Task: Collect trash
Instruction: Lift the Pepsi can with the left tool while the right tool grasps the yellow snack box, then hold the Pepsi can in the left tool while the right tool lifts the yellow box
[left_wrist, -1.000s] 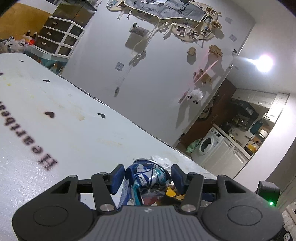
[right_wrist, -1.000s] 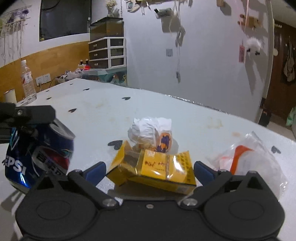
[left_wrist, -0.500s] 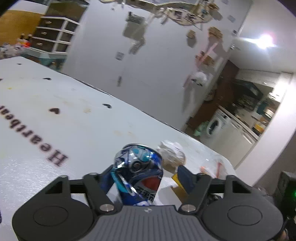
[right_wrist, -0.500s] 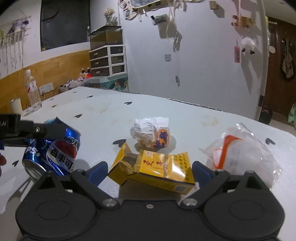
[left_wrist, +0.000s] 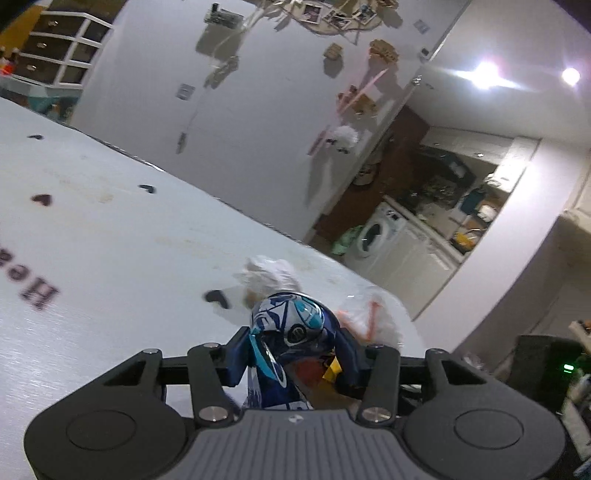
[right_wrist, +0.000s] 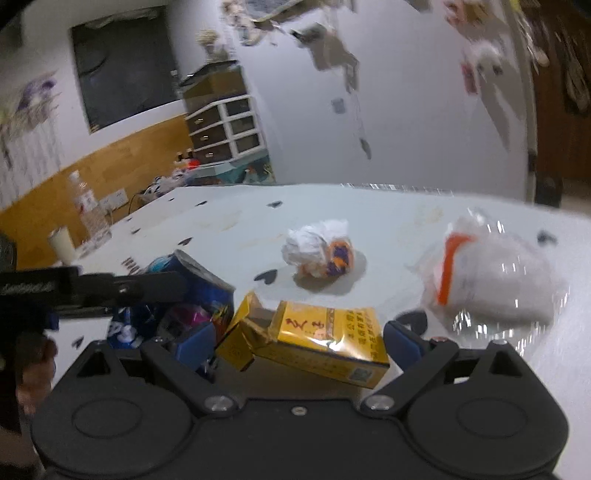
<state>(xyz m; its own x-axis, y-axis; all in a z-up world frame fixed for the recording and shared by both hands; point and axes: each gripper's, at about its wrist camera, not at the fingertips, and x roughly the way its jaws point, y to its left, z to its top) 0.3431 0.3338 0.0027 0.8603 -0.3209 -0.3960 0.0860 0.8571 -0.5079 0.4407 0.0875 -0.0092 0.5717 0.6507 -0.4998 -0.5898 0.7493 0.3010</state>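
Can (left_wrist: 291, 332), blue, dented: compared with the left wrist view half a second earlier, its body now sits squarely between both blue pads, where before it leaned against the left pad with a gap on the right. Left gripper (left_wrist: 291, 349) jaws have just been closing and now pinch the can on both sides; the crushed top points away from the camera, at lower centre of the frame. In the right wrist view the can (right_wrist: 192, 291) has shifted toward the yellow carton (right_wrist: 310, 332), now just beside the carton's open flap; earlier it lay well apart, at the left edge.

Right gripper (right_wrist: 299, 339): jaws wide apart, straddling the carton. Whether the pads touch it cannot be told; a gap shows on both sides. The carton lies on the white table (right_wrist: 388, 218) at lower centre of the frame.

Left gripper arm enters the right wrist view from the left edge as a dark horizontal bar over the can; a hand (right_wrist: 35, 373) shows below it, at lower left.

Crumpled paper ball (right_wrist: 317, 251) sits at frame centre, beyond the carton. Clear plastic bag (right_wrist: 491, 280) with an orange strip lies at right. Both views are tilted and motion-blurred, the right one more so than before.
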